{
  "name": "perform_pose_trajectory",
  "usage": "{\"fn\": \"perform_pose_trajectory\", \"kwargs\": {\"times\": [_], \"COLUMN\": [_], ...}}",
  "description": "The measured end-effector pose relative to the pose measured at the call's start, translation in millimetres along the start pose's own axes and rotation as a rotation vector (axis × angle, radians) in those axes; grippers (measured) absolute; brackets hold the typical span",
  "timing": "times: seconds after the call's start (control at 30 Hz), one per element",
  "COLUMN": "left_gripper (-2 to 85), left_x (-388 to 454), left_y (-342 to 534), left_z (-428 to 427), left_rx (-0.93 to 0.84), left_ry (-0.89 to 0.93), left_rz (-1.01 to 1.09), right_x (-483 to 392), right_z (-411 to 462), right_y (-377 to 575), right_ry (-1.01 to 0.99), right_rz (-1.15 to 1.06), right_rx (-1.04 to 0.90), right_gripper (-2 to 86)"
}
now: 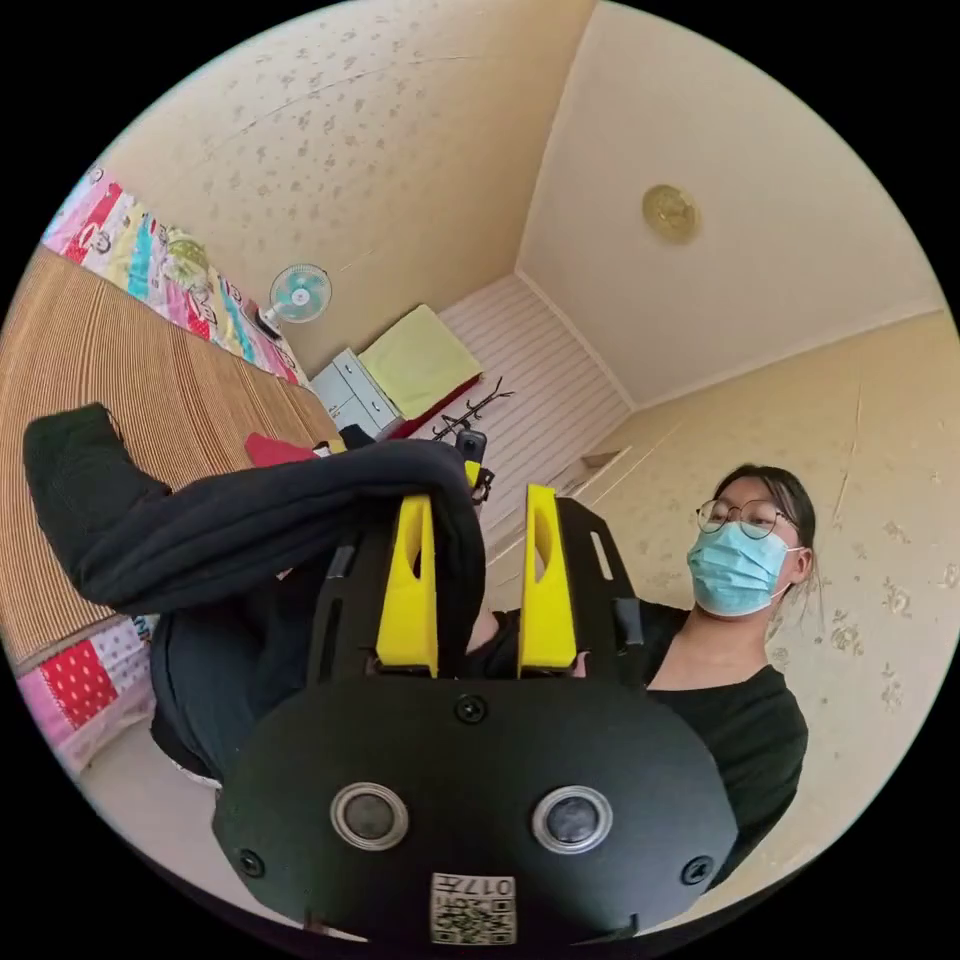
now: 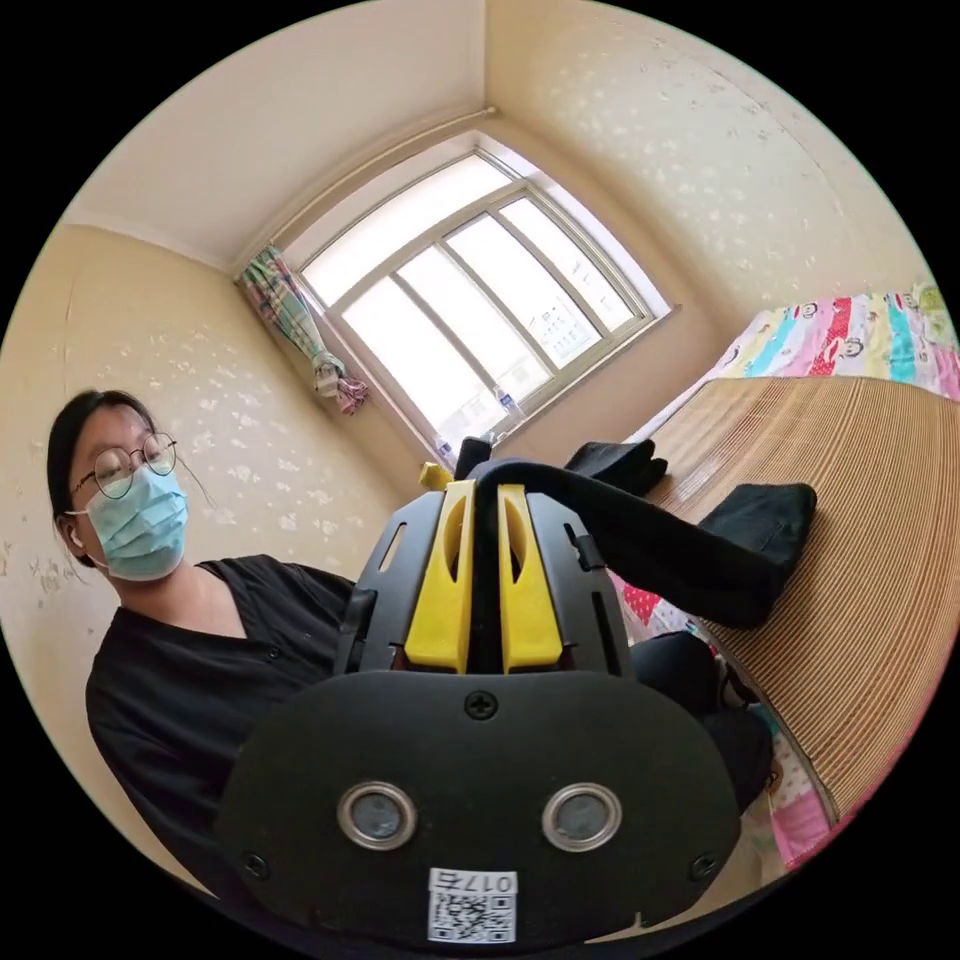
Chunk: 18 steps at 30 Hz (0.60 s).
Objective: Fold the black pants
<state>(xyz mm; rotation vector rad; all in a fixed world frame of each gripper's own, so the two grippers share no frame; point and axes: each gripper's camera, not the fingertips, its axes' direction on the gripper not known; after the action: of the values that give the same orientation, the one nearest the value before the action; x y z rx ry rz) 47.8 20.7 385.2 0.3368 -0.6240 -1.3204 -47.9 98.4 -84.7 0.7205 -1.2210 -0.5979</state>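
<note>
The black pants [image 1: 250, 520] hang in a thick band from my left gripper [image 1: 478, 500] down to the woven mat, where one end rests. The fabric lies over one yellow jaw and fills part of the gap. The other jaw stands apart from it, so this gripper is open. In the right gripper view, my right gripper [image 2: 485, 492] is shut on the black pants [image 2: 660, 550]. The cloth is pinched in the narrow slot between the yellow jaws. From there it slopes to a bunched end on the mat.
A striped bamboo mat [image 1: 120, 360] covers the bed over a colourful patchwork sheet [image 2: 850, 340]. A red garment [image 1: 275, 450] and another dark garment [image 2: 615, 462] lie on it. A fan [image 1: 298, 293], white drawers [image 1: 350, 392] and a window [image 2: 470, 300] line the walls. The person [image 2: 190, 680] stands close behind both grippers.
</note>
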Motion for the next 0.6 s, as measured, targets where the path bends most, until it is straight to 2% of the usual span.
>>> {"fn": "perform_pose_trajectory", "kwargs": {"times": [0.1, 0.4, 0.5, 0.6], "left_gripper": [6.6, 6.7, 6.4, 6.1], "left_x": [68, 285, 329, 322], "left_y": [-20, -39, -46, -77], "left_z": [7, 46, 54, 64], "left_rx": [0.025, 0.021, 0.056, 0.067], "left_ry": [-0.003, 0.033, 0.03, -0.02], "left_rz": [0.129, 0.539, 0.637, 0.586], "right_x": [-68, -276, -335, -358], "right_z": [-8, -27, -24, -16], "right_y": [-36, -85, -89, -107], "right_ry": [0.017, 0.075, 0.129, 0.269], "right_rz": [-0.135, -0.491, -0.619, -0.631], "right_rx": [0.039, 0.176, 0.226, 0.265], "right_gripper": [1.0, 0.8, 0.9, 0.9]}}
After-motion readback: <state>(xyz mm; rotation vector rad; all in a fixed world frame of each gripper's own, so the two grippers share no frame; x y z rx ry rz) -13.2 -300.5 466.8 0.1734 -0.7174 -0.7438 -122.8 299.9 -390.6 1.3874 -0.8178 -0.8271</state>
